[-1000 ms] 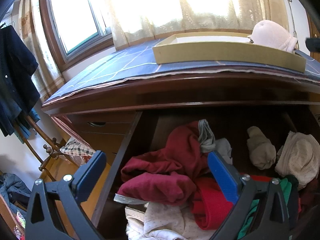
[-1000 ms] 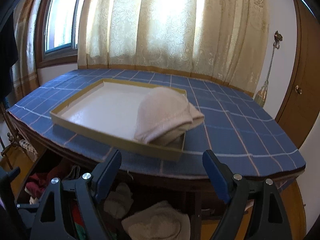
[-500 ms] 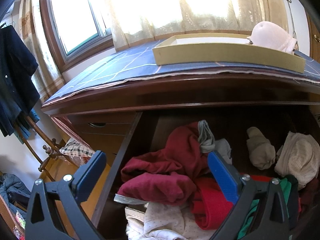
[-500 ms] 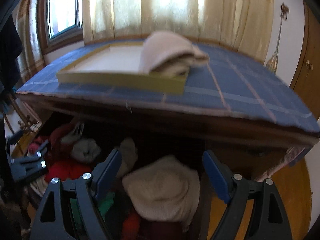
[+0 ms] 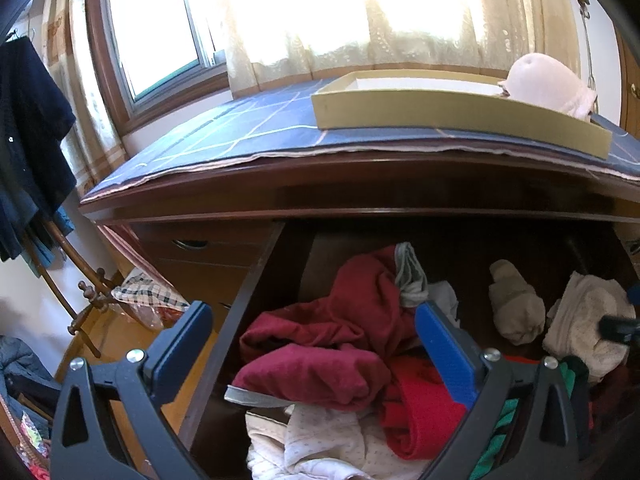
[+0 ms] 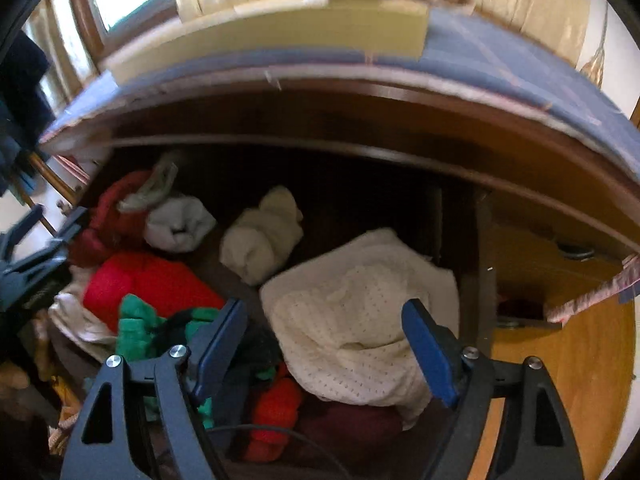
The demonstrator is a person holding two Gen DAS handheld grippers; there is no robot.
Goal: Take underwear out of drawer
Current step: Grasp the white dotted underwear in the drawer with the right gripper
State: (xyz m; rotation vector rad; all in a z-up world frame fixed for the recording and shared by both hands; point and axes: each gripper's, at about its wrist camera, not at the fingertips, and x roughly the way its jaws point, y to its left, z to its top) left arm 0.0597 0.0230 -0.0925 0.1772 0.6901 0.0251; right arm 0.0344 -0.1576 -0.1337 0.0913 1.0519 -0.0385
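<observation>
Inside the open drawer [image 6: 476,280] lies a jumble of clothes, with two grippers over it. The right gripper [image 6: 324,340] has its jaws spread wide, having eased slightly closer just now, and nothing is pinched between them; they frame a cream perforated underwear piece [image 6: 360,320], crumpled in a soft heap at the drawer's right end (its mesh of tiny holes shows clearly). The left gripper [image 5: 312,344] is likewise released, empty, poised over the drawer's left end above a dark red garment [image 5: 320,352]. Counting the rest: one rolled off-white bundle [image 6: 260,240] and one grey-white roll [image 6: 178,224] sit toward the back, one bright red piece [image 6: 148,284] and one green garment [image 6: 140,328] toward the front, and one dotted white cloth [image 5: 328,444] at the front edge. On the blue checked cloth [image 5: 240,128] above stands one shallow tray [image 5: 440,112], holding one pale pink folded item [image 5: 548,84].
</observation>
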